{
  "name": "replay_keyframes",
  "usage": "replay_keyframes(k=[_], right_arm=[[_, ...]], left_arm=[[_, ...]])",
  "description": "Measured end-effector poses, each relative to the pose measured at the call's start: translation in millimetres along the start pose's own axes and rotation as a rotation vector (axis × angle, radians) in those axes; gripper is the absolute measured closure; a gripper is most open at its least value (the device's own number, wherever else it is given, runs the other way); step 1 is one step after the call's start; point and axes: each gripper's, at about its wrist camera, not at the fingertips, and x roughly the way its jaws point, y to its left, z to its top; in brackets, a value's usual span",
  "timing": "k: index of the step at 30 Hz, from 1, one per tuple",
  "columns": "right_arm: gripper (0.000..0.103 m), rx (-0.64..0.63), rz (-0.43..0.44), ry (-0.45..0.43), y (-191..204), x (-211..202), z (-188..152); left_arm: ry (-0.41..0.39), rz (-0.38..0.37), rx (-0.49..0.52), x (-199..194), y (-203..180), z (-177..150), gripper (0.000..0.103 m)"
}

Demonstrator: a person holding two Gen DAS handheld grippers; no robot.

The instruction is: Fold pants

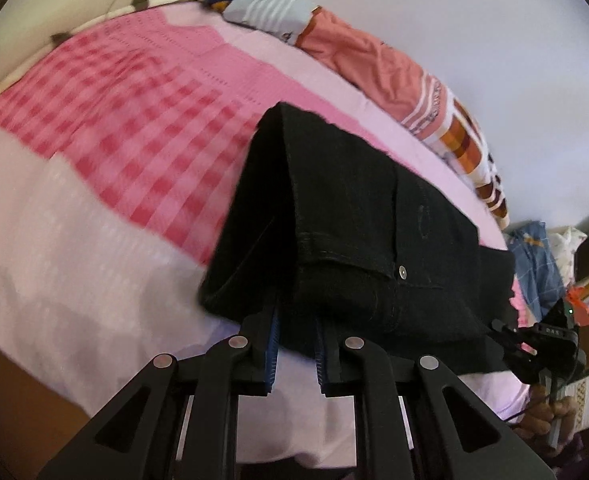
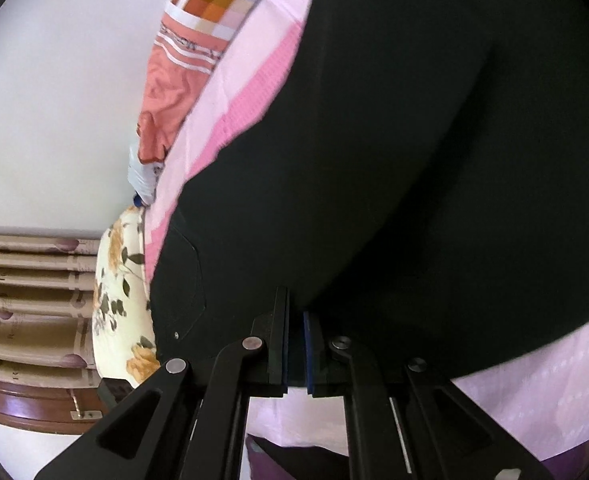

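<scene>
Your left gripper [image 1: 296,344] is clamped on the pants [image 1: 354,216] near the waistband — black denim, doubled over, a metal rivet [image 1: 402,271] showing at centre right. They lie across the pink bed [image 1: 74,240], filling the middle of the frame. Your right gripper [image 2: 296,350] is pinched nearly shut on the same dark cloth — the frame's right half.

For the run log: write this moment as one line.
stage: fold under way | left gripper: shut on black pants | right gripper: shut on black pants | surface: pink bedspread
</scene>
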Motion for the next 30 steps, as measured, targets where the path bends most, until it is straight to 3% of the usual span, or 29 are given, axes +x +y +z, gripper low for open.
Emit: replay_keyframes(k=[6,9,11,12,13,14,16,20,25,30], right_arm=[[0.094,0.024,0.023,0.029,-22,16,-9],[0.086,0.019,0.127,-0.003,-27,4,-3],[0.053,0.045,0.177,-0.087,-43,-15,8],[0.049,0.048,0.181,-0.131,-50,-23,13],[0.048,0.058,0.185,-0.183,-62,-35,21],[0.048,0.07,0.207,-0.203,-71,-42,27],[0.049,0.102,0.258,-0.227,-94,-55,46],[0.048,0.129,0.285,-0.345,-121,-90,79],[0.047,0.123,0.14,-0.464,-145,-136,129],[0.047,0.073,-0.019,-0.482,-156,-159,176]], left_arm=[[-0.048,0.157,0.117,-23,-28,-11,0.088],[-0.046,0.081,0.123,-31,-48,-7,0.087],[-0.014,-0.07,0.109,-26,-71,-3,0.081],[0.002,-0.131,0.098,-23,-80,0,0.07],[0.011,-0.187,0.09,-17,-93,2,0.048],[0.012,-0.238,0.084,-11,-104,3,0.039],[0.016,-0.322,0.105,2,-132,4,0.039],[-0.011,-0.264,0.253,17,-193,0,0.039],[0.1,-0.379,0.245,40,-231,-8,0.039],[0.197,-0.399,0.237,75,-260,-26,0.039]])
